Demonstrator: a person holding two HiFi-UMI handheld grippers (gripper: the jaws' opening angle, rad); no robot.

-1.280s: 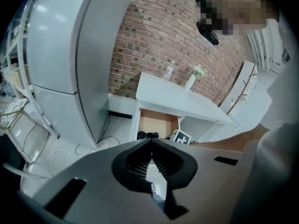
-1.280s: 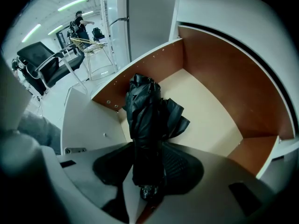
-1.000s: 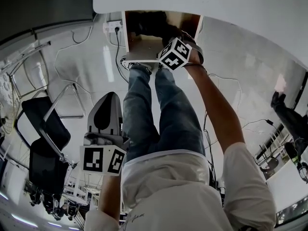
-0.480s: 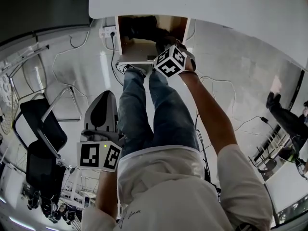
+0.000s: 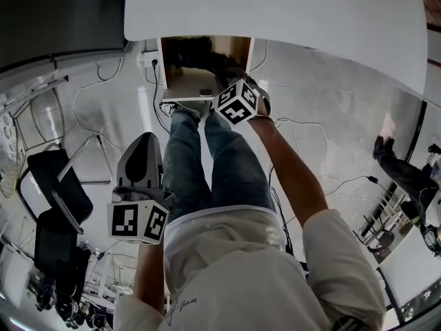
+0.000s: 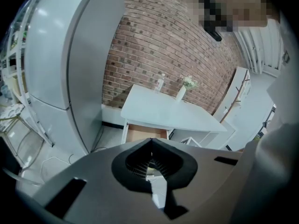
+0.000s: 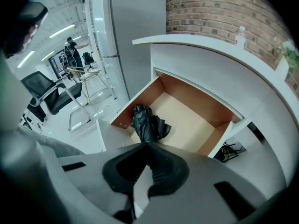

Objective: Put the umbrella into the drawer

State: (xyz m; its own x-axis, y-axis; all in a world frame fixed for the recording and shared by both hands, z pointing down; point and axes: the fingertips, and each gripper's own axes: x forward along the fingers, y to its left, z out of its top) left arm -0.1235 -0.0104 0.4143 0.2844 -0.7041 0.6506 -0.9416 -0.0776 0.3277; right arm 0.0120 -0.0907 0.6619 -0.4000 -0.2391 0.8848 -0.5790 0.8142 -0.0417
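Crumpled black fabric umbrella (image 7: 148,122) lies inside the open, boxy wooden drawer (image 7: 198,101) under the smooth white worktop (image 7: 205,48). Right claw (image 7: 148,144) has just clenched, empty, above it. Left claw (image 6: 150,141) is clenched, empty.

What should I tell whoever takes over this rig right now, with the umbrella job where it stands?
Left tongs: shut, empty, held back from the desk.
Right tongs: just closed, shut with nothing between them, above the open drawer.
Umbrella: black, folded, lying inside the drawer at the end nearest the right tongs.
Done: the umbrella is in the drawer.
Left: probably only pushing the drawer shut, if that is wanted.
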